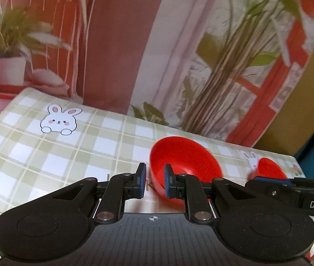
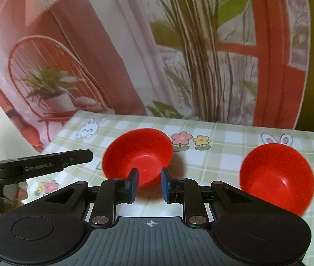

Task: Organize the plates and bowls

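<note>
Two red plastic bowls stand on a green-checked tablecloth. In the left wrist view the nearer red bowl (image 1: pixel 183 166) lies just ahead and right of my open, empty left gripper (image 1: pixel 156 180), whose right finger overlaps the bowl's near rim. A second red bowl (image 1: pixel 270 168) sits farther right, partly behind the right gripper's body (image 1: pixel 294 190). In the right wrist view my right gripper (image 2: pixel 150 182) is open and empty, its fingers either side of the near edge of one red bowl (image 2: pixel 138 155). The other red bowl (image 2: pixel 276 177) is at the right.
The tablecloth (image 1: pixel 57 155) carries bunny and flower prints. A printed backdrop (image 1: pixel 134 44) of curtains and plants hangs behind the table's far edge. The left gripper's body (image 2: pixel 35 166) shows at the left of the right wrist view.
</note>
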Available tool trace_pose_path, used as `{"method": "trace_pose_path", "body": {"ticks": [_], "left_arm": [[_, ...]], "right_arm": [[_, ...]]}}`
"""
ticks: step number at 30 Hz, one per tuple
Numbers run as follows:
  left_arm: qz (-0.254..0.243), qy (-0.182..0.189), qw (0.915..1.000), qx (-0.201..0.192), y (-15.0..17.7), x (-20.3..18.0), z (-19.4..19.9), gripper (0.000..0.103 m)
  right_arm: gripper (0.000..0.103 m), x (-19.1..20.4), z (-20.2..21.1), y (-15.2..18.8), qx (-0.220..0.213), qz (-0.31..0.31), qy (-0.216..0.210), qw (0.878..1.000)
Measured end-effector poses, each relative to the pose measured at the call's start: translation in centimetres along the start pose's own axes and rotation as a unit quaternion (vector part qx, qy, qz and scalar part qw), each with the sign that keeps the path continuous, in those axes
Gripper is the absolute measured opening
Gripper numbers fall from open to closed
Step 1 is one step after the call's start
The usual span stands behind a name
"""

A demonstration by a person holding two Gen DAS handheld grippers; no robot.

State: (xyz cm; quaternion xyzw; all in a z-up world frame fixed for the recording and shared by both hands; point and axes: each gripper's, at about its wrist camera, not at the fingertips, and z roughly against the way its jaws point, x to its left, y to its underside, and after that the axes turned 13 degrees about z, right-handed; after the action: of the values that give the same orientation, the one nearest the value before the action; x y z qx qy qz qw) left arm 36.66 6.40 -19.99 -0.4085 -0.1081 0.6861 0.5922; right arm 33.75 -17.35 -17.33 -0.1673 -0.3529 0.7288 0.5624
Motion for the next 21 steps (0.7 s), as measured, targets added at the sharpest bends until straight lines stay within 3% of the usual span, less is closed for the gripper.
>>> {"method": "trace_pose_path", "body": {"ticks": [11,21], "left_arm": [[0.011,0.007,0.9997,0.021,-0.1,1.0,-3.5,0.018],[-0.005,0.023,0.9993,0.031,0.6,0.2,-3.2,0.014]], "right_arm": [[0.022,-2.0,-5.0,0.0,0.035,-0.035,-0.003,0.999],[0.019,-1.8,-4.7,-0.1,0.031,-0.041,-0.014,0.999]]}}
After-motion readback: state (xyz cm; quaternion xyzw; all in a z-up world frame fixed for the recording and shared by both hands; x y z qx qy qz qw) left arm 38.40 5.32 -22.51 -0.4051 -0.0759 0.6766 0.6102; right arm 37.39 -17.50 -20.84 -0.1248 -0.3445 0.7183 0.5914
